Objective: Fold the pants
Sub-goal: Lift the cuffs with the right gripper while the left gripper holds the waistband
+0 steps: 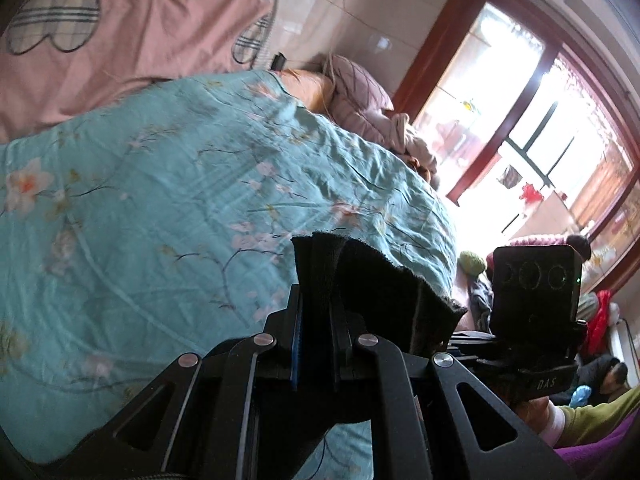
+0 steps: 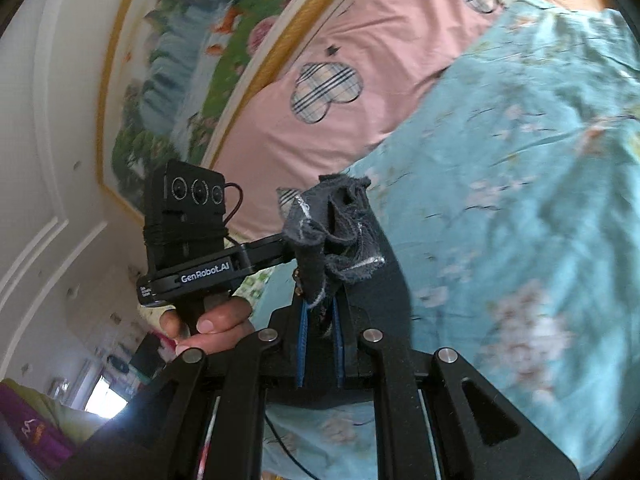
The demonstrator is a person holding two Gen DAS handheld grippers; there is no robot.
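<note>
The pants are dark fabric, held up in the air above the bed by both grippers. In the left wrist view my left gripper (image 1: pixel 316 312) is shut on a bunched black edge of the pants (image 1: pixel 384 288). The right gripper's body (image 1: pixel 534 280) shows just to the right of it. In the right wrist view my right gripper (image 2: pixel 320 308) is shut on a crumpled dark edge of the pants (image 2: pixel 336 224) with pale stitching. The left gripper's body (image 2: pixel 192 224) and the hand holding it show close on the left. The rest of the pants is hidden.
A teal floral quilt (image 1: pixel 160 200) covers the bed below. A pink cover with plaid hearts (image 1: pixel 140 28) lies beyond it, pillows (image 1: pixel 360 92) at the head. A red-framed window (image 1: pixel 520 120) and clutter are to the right. A framed landscape picture (image 2: pixel 180 60) hangs on the wall.
</note>
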